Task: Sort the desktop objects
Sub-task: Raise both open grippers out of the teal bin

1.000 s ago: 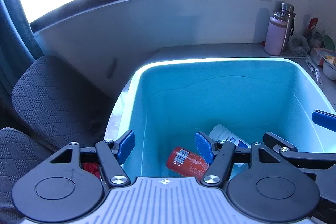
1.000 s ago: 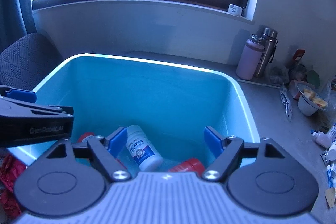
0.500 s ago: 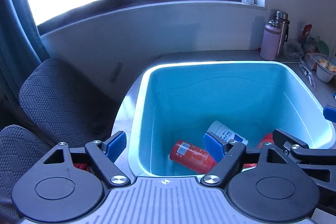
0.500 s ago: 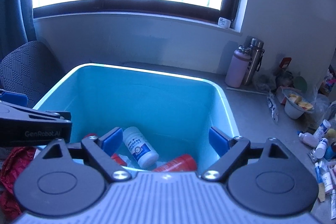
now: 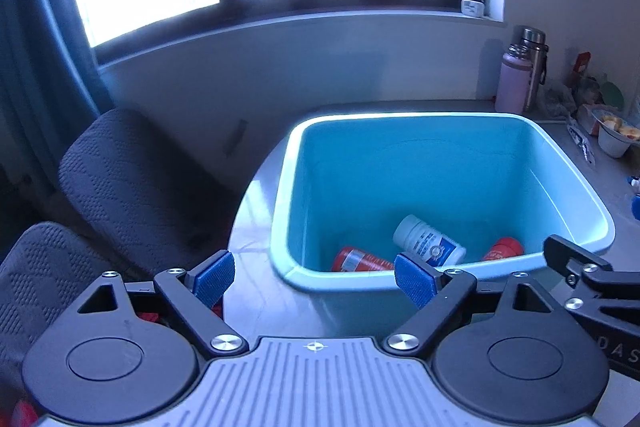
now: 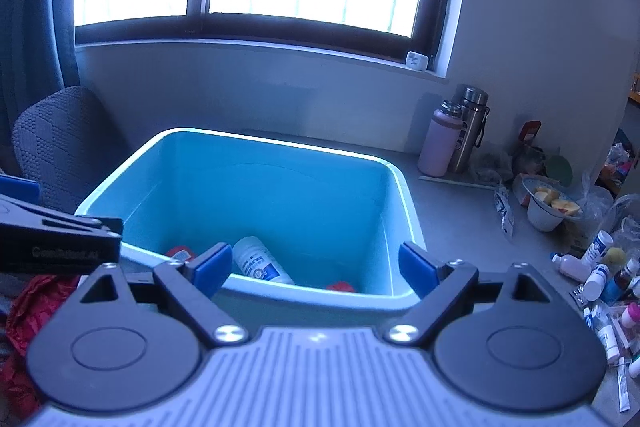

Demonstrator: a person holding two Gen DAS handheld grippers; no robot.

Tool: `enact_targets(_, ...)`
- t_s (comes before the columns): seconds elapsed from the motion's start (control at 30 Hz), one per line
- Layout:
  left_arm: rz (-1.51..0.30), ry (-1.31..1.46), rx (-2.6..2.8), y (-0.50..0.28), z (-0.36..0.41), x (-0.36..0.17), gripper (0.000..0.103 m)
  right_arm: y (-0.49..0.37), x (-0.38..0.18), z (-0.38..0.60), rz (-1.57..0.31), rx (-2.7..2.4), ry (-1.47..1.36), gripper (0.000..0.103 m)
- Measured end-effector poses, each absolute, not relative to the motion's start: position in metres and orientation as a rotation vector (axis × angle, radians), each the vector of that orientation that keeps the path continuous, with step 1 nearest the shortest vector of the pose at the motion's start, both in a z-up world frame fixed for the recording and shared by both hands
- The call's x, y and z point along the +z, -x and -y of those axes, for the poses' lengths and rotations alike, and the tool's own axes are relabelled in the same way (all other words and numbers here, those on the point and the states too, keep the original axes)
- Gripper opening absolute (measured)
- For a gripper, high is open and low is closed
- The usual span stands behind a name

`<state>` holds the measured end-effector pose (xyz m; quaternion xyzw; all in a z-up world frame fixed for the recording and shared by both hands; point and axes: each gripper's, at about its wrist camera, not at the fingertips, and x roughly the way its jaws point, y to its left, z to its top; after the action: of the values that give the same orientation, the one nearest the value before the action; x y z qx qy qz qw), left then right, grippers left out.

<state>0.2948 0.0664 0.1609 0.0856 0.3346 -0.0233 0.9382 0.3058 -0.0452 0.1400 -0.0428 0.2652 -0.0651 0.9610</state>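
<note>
Holding both tools short of the blue bin [image 5: 568,187], you have your left gripper [image 5: 314,277] spread wide, its jaws having just been opening with nothing between them. Your right gripper [image 6: 316,267] is released too, empty. Low in the frame's centre, the white bottle [image 5: 430,247] lies on the bin floor between two red cans [image 5: 360,259].

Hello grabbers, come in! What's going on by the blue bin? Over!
Left gripper and right gripper open, nothing held, fingers just spread wider. White bottle and red containers lying in blue bin. Nothing in the way.
</note>
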Motion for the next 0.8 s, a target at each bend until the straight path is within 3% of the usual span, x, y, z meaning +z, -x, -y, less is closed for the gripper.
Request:
enact_targets(0.57,-0.759,-0.114,-0.024,-0.2,-0.085,0.13,0.089,-0.228,0.12,0.05,-0.585,-0.111,0.069,0.091)
enact_targets(0.8,-0.787,-0.079,0.009,-0.175,-0.102,0.113,0.089,-0.204,0.11,0.049,-0.603,-0.112,0.047,0.096)
